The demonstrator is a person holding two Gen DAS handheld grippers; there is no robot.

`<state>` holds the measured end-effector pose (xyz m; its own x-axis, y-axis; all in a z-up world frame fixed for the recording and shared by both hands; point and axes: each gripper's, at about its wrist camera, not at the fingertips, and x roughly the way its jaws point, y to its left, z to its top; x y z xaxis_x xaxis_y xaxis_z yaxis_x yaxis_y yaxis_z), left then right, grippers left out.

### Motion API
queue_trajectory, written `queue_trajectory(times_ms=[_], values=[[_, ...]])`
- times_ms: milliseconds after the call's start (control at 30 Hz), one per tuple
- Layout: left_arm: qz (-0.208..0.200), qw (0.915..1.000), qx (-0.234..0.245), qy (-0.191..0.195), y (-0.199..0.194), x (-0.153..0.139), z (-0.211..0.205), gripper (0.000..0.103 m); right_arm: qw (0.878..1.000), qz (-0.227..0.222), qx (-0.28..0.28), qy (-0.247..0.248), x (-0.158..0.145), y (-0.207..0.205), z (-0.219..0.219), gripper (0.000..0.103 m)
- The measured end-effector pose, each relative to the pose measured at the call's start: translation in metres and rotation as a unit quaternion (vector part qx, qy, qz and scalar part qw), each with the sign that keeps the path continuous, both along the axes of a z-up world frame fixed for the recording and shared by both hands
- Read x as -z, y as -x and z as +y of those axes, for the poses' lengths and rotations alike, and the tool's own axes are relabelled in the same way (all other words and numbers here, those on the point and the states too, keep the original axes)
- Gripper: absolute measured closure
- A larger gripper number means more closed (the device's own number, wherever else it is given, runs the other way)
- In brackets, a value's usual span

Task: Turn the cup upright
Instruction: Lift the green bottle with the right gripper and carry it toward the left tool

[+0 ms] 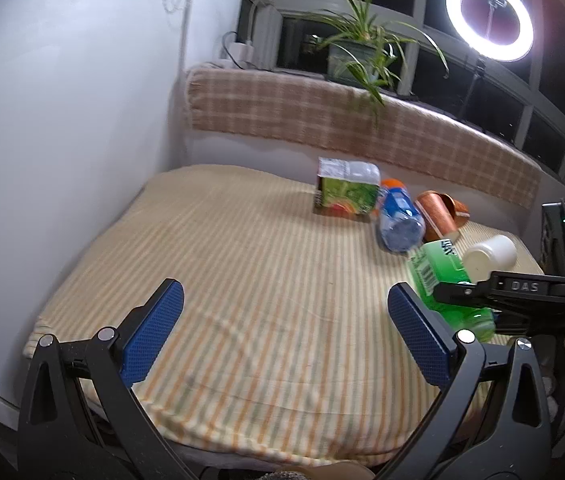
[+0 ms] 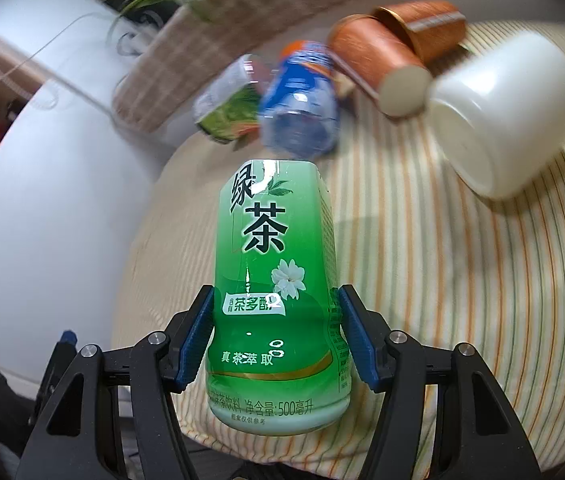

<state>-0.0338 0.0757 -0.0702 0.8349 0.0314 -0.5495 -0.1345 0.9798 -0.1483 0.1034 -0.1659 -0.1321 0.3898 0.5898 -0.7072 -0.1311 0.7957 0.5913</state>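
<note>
My right gripper (image 2: 276,330) is shut on a green tea bottle (image 2: 278,276) and holds it tilted over the striped cloth; the bottle also shows in the left wrist view (image 1: 446,280), with the right gripper's black arm across it. A white cup (image 2: 506,116) lies on its side at the right, and shows in the left wrist view (image 1: 490,256) too. Two copper-coloured cups (image 2: 382,60) lie on their sides behind it, also seen from the left (image 1: 440,214). My left gripper (image 1: 282,332) is open and empty over the cloth.
A blue plastic bottle (image 1: 398,220) lies on its side by a green juice carton (image 1: 346,194). A checked cushion (image 1: 322,116) runs along the back under a potted plant (image 1: 362,48). A white wall (image 1: 62,120) stands at the left, a ring light (image 1: 490,16) at the right.
</note>
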Motion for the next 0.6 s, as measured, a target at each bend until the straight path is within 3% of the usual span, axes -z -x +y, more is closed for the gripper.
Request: queue_trajectory(times_ms=[367,600], values=[[0.02,0.999,0.038,0.014,-0.012,-0.002,-0.016,0.0,0.999,0.015,0.032,-0.004,0.018,-0.006,-0.018,0.041],[0.04,0.9954,0.077,0.041,-0.03,-0.006,-0.022,0.0,1.0,-0.011,0.018,-0.003,0.001,0.005,-0.029,0.037]])
